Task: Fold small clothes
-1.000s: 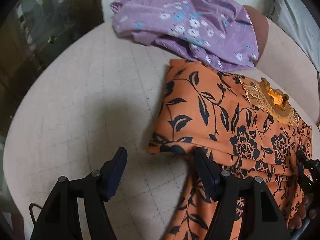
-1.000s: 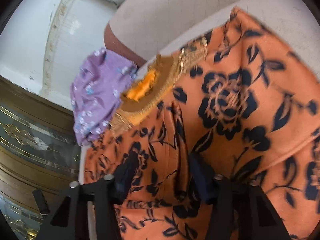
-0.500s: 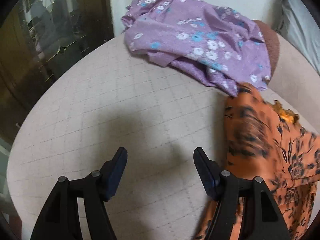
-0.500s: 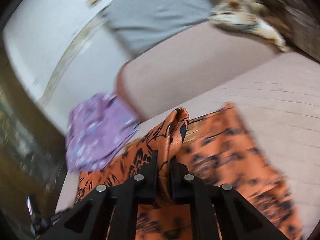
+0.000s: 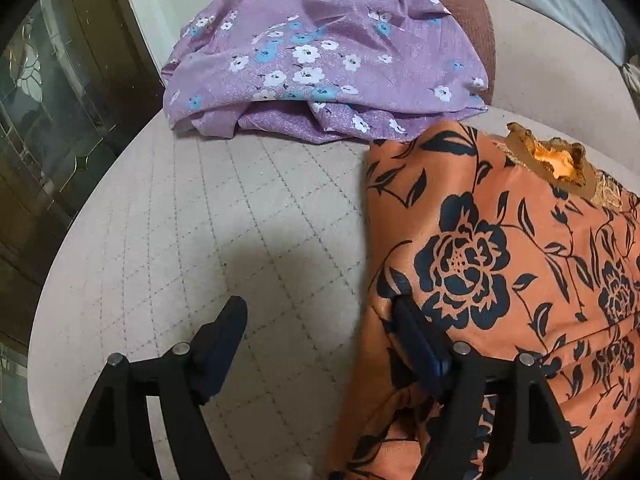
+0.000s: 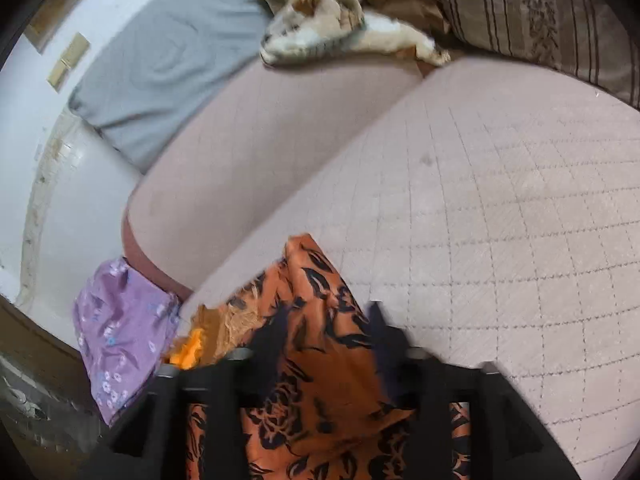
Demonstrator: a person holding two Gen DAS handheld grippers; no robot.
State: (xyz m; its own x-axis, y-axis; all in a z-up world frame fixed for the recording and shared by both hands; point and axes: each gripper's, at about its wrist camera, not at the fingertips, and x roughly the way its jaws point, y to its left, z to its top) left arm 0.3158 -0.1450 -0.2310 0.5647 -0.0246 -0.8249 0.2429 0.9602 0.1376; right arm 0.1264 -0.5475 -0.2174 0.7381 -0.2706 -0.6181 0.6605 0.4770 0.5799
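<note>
**Orange garment doubled over, both grippers standing open**

Start at the jaws: the left gripper (image 5: 320, 340) stands wide apart with nothing between its fingers, one finger over bare cushion, the other right at the edge of the orange floral garment (image 5: 500, 264). Over on the right, the right gripper (image 6: 320, 336) is blurred, but its two fingers read as spread, with orange cloth lying between and beneath them, not pinched as far as I can tell.

Out from there: the orange garment lies on the quilted sofa seat (image 5: 240, 216), one side looking doubled over into a neat straight edge, its gold-trimmed neckline (image 5: 556, 160) at the far end. So one fold seems made; I'd judge a further fold or two and some smoothing remain. Behind it, touching its far corner, sits the purple floral garment (image 5: 320, 60), loosely heaped and apparently not yet folded.

The left view gives the folded edge and the purple heap clearly. The right view alone shows the open seat to the right, a grey cushion (image 6: 168, 64), and crumpled tan cloth (image 6: 340, 28) at the back.
</note>
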